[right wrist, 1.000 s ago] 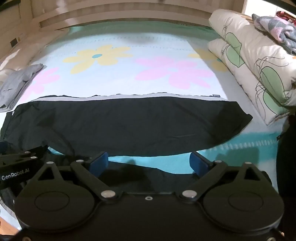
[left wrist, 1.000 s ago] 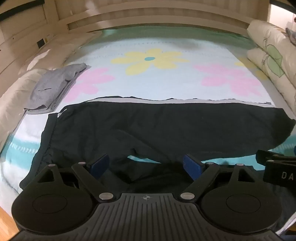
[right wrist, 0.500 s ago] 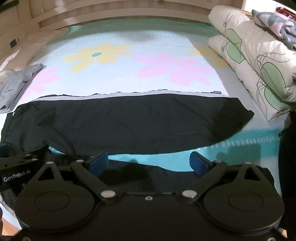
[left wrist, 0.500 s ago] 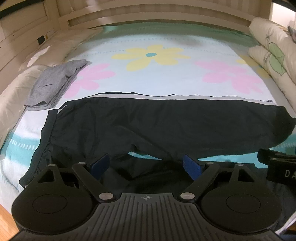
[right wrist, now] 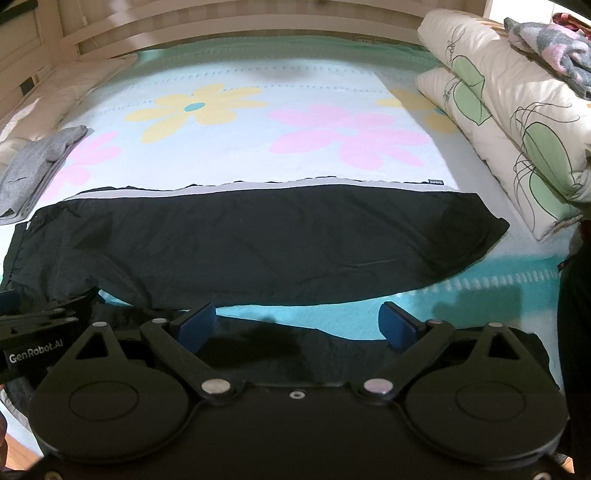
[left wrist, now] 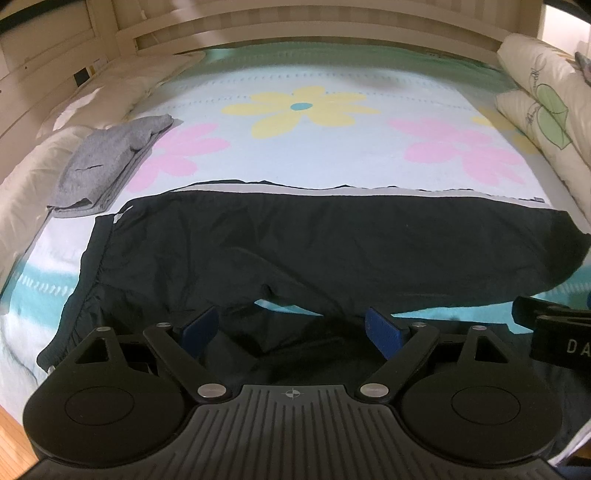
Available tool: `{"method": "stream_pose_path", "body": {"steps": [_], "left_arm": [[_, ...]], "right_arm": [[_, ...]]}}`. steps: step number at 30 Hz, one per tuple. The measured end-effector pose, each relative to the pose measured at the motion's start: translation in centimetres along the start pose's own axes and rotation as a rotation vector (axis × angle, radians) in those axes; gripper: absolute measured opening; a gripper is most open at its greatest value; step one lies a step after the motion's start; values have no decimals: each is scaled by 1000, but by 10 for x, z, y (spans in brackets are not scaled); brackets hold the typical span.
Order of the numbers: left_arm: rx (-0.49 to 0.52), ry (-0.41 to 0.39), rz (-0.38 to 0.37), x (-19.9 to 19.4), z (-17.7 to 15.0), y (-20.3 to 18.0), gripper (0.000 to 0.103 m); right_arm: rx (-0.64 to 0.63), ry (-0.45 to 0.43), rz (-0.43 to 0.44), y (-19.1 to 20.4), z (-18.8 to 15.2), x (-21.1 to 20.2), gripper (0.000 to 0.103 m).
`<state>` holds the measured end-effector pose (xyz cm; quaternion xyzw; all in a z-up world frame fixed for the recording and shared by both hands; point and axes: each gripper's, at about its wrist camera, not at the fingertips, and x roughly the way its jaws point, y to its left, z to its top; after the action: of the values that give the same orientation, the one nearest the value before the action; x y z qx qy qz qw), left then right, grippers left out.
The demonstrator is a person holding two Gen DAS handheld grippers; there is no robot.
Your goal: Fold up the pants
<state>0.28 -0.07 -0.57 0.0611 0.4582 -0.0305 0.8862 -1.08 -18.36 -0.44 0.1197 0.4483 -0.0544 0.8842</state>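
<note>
Black pants (left wrist: 314, 243) with a pale side stripe lie spread sideways across the flowered bed, waistband at the left, one leg stretched to the right. The second leg (right wrist: 295, 350) lies nearer, along the bed's front edge, partly under both grippers. My left gripper (left wrist: 291, 328) hangs above that near leg close to the crotch, blue pads wide apart, nothing between them. My right gripper (right wrist: 299, 321) hovers further right over the same leg (left wrist: 295, 350), also open and empty. Each gripper's side shows in the other's view.
A folded grey garment (left wrist: 107, 162) rests at the left by white pillows (left wrist: 26, 177). A rolled floral quilt (right wrist: 517, 122) with a knitted cloth on top lines the right side. A slatted headboard (left wrist: 295, 26) closes the far end.
Both views have tilted slightly, so the pants sit a little lower in frame. The pants and both grippers' jaws are unchanged.
</note>
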Motion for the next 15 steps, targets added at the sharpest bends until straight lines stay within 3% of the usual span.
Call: {"method": "stream_pose_path", "body": {"steps": [15], "left_arm": [[17, -29, -14, -2, -1, -3, 87]], "right_arm": [[30, 21, 37, -3, -2, 4, 95]]}}
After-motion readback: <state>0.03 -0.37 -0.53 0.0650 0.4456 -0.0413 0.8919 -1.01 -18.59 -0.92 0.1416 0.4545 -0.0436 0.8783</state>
